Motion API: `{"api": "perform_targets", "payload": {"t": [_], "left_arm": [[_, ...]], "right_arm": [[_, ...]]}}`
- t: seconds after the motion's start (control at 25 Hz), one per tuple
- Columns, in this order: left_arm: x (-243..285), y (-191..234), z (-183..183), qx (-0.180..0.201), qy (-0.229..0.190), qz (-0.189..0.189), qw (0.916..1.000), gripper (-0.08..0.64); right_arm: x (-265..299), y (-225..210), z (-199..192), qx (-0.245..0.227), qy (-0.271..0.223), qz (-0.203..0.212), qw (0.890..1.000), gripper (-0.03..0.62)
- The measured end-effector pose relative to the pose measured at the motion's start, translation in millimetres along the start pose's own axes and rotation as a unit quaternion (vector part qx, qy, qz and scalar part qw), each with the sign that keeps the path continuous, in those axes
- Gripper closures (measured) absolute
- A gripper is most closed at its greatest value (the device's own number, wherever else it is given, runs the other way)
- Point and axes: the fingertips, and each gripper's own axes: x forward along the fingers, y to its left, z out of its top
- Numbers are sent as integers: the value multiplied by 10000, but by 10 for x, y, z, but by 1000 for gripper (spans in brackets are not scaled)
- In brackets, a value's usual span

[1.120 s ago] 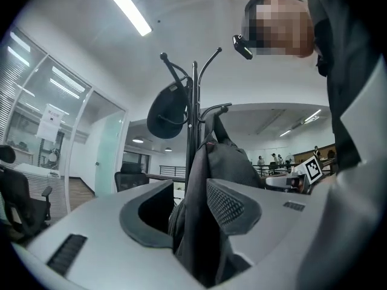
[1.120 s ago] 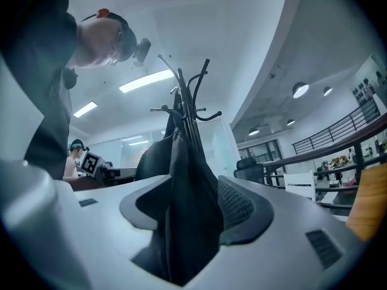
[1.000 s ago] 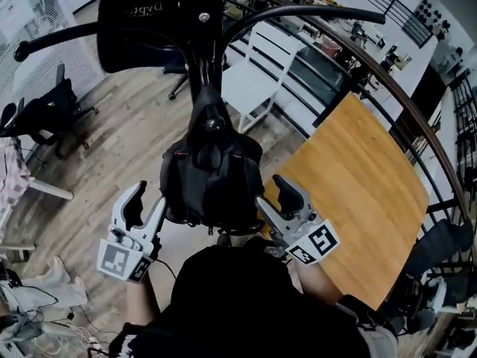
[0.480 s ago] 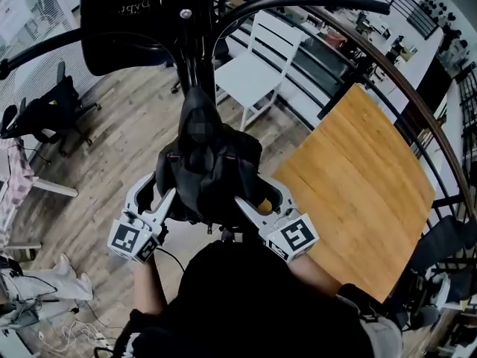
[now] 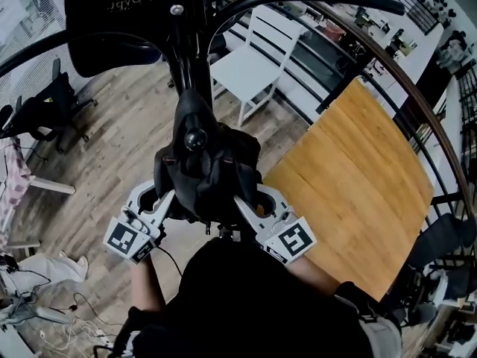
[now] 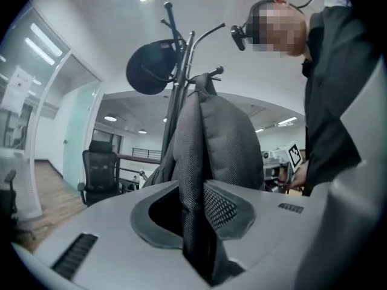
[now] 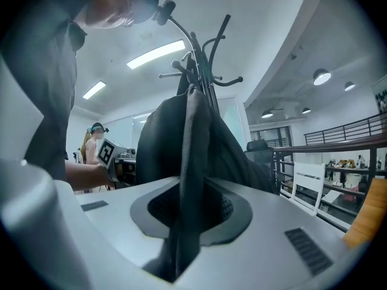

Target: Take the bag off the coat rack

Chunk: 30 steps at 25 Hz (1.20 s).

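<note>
1. Now the left gripper (image 6: pixel 196 225), jaws just closed, pinches a fold of the black bag (image 5: pixel 212 174); the right gripper (image 7: pixel 181 228) has nipped its other side likewise.
2. The bag hangs on a peg (image 5: pixel 195 138) of the coat rack (image 5: pixel 188 66), between both grippers.
3. Raise both sides evenly, so the loop probably clears the peg's knob before pulling back.

Head view: the bag (image 5: pixel 205 170) buries the tips of the left claw (image 5: pixel 165 200) and right claw (image 5: pixel 244 201), both just closing on its fabric. The coat rack (image 5: pixel 186 66) base is hidden beneath the bag and the person (image 5: pixel 246 304). One rack arm runs off the left edge.
</note>
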Motion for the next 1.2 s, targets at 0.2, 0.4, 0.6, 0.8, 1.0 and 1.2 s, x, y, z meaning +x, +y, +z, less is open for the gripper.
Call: {"api": "perform_targets", "payload": {"t": [0.2,0.4,0.6,0.8,1.0,1.2], "left_arm": [[-23,-125,-54,493,-158,-287,9982,488],[-5,-111,-58,322,-254,-448,9982,502],[29,-156,108,210,-628,-666,9956,502],[-5,-122,1,-169,-489,-518,9973,509],[-5,-193,-21,-186,-573,-540,9967,512],[-7,-311,123,-222,-873,-657,9938,520]], "right_arm": [[-10,-1,-11,290,-139,139,9994,514],[-9,10,-20,278,-228,226,9991,517],[-23,-18,-19,422,-329,223,9983,528],[-25,-42,-38,603,-308,145,9976,535],[-72,-133,-61,767,-318,194,9964,540],[-152,-147,46,741,-553,200,9955,549]]}}
